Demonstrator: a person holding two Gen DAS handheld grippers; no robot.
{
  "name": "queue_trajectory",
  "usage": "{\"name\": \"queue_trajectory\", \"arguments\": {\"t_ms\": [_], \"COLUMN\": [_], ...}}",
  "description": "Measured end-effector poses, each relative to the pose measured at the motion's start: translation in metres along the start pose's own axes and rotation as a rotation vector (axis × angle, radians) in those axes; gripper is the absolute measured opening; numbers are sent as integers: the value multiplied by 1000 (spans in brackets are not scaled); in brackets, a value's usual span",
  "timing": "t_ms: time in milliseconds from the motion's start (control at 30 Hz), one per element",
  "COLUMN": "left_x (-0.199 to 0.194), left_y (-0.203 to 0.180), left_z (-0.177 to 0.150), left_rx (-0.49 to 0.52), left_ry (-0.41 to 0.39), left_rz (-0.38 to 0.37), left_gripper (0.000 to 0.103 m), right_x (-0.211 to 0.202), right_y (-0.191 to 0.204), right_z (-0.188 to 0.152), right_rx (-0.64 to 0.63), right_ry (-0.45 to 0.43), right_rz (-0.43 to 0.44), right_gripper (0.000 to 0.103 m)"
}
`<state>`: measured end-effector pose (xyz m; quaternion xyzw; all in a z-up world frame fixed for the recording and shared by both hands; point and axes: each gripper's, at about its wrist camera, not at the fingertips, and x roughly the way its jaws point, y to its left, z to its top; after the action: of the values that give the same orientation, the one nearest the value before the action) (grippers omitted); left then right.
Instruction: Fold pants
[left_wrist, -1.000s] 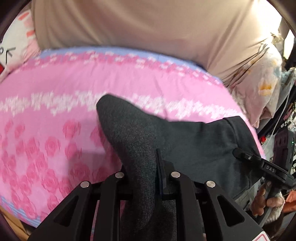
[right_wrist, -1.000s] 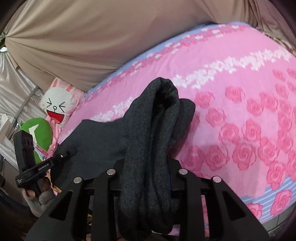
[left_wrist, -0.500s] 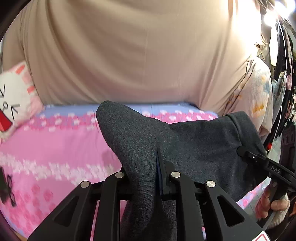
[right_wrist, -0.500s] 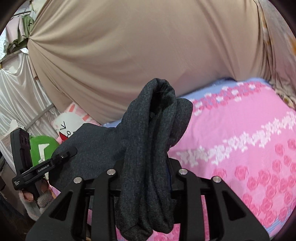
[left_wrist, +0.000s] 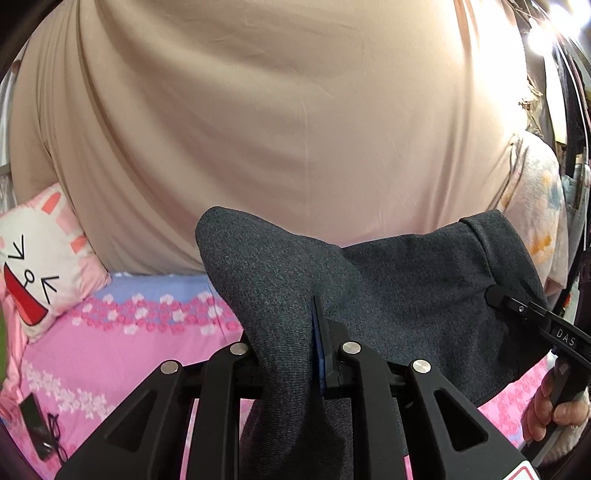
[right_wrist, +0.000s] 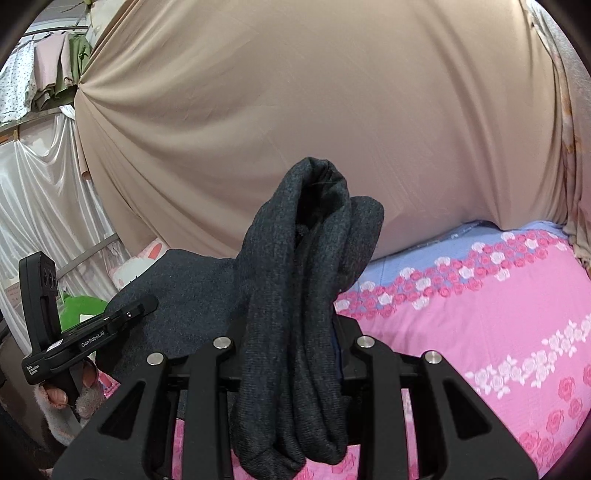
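While both grippers hold them up above the pink rose-print bed (right_wrist: 498, 332), the dark grey knit pants (left_wrist: 406, 288) hang stretched between them: the left gripper (left_wrist: 291, 354) jaws clamped on one bunched corner, the right gripper (right_wrist: 291, 332) jaws on another, likely to straighten the cloth for folding.

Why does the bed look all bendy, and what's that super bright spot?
Left wrist view: fisheye lens bows the pink bedspread; a lamp flares white at top right. Right wrist view: same bulging, dark rounded corners, and the dark pants look sharp, not blurry.
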<state>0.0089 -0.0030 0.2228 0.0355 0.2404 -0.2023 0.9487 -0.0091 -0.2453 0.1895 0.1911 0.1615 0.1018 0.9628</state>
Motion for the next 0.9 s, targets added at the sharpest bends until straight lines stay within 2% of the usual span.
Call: {"name": "queue_trajectory", "arguments": {"t_ms": [467,700,900], "left_x": [43,85,131], "left_y": [6,11,18], "left_z": [53,66,65], "left_rx": [18,12,7], "left_ry": [-44,-13,31], "left_rz": [53,55,46], "left_gripper": [14,14,15], "right_x": [48,81,117], "right_y": [-10,-26,-51], "right_z": [49,56,52], "right_rx": [-2,24,54], "right_ry": [-55,-28,5], "right_rz": [21,4,-17], "right_gripper": [28,28,28]}}
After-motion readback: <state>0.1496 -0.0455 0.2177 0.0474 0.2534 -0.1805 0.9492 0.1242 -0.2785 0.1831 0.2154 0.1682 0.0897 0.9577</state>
